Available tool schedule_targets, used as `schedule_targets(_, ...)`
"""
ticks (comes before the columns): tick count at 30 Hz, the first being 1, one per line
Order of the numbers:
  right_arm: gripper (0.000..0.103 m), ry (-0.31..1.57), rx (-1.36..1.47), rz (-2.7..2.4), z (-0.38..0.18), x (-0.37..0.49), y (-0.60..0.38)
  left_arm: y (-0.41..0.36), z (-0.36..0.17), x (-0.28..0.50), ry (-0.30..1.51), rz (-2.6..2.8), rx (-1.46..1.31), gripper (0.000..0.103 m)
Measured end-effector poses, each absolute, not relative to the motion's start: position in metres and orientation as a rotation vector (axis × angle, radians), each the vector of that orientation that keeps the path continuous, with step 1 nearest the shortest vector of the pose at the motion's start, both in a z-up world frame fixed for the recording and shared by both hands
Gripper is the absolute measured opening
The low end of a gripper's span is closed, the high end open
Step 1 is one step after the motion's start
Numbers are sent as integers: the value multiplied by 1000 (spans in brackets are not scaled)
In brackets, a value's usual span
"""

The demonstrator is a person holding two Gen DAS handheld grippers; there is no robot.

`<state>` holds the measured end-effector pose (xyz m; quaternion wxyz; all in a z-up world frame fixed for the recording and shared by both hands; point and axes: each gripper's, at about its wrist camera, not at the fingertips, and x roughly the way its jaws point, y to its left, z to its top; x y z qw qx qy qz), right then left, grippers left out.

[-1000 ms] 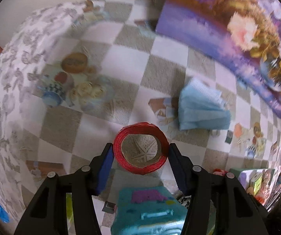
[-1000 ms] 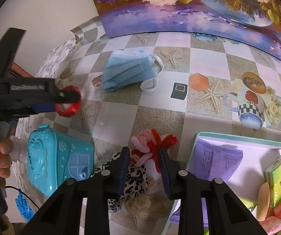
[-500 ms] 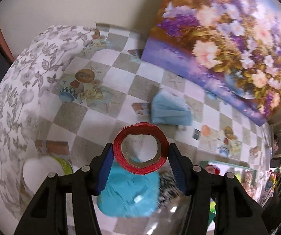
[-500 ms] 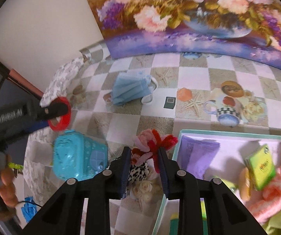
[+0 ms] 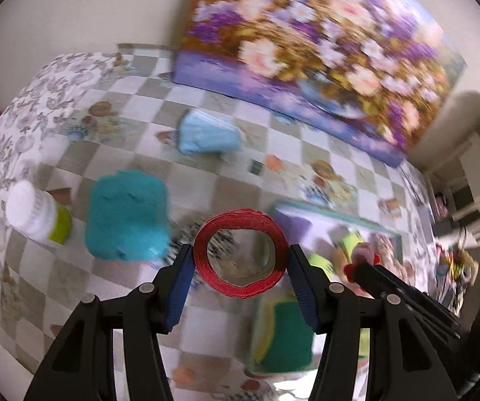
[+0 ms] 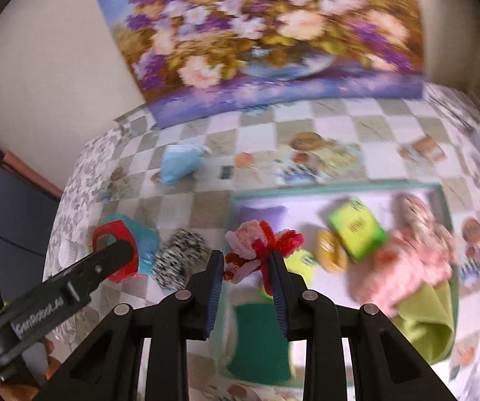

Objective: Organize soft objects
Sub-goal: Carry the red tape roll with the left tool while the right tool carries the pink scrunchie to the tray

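My left gripper [image 5: 240, 257] is shut on a red tape roll [image 5: 203, 254], which hangs above the checkered tablecloth next to the tray's left edge. My right gripper [image 6: 245, 260] is shut on a fuzzy pink and red twist [image 6: 260, 237], held over the left end of the teal-rimmed tray [image 6: 340, 188]. In the right wrist view the red tape roll [image 6: 113, 234] shows at the left, with the left gripper's fingers [image 6: 106, 260] on it. A blue face mask [image 5: 206, 133] lies farther back on the table. A black and white spotted soft thing [image 6: 180, 260] lies left of the tray.
A teal plastic toy [image 5: 126, 214] and a white bottle with a green base [image 5: 32, 214] stand at the left. The tray holds a green box [image 6: 357, 229], a pink cloth [image 6: 413, 260], a green cloth [image 6: 430, 317] and a dark green sponge [image 6: 260, 337]. A flower painting [image 5: 307, 50] leans against the wall.
Both grippers have risen and swung right, toward the tray, each keeping its hold. The teal toy and the mask have dropped back to the left in both views.
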<state>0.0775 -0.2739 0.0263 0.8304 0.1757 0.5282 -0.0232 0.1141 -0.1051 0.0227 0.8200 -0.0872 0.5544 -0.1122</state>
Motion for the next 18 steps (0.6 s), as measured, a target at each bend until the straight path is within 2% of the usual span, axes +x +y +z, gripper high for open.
schedule_targets(11,30,1235,369,-216,-2,41,-329,-179,-18,76,1308,-407,-105,58)
schedule_targets(18,33,1258,373,-250,-5,38,-346,-194,-28,76,1367,-458,-142,61)
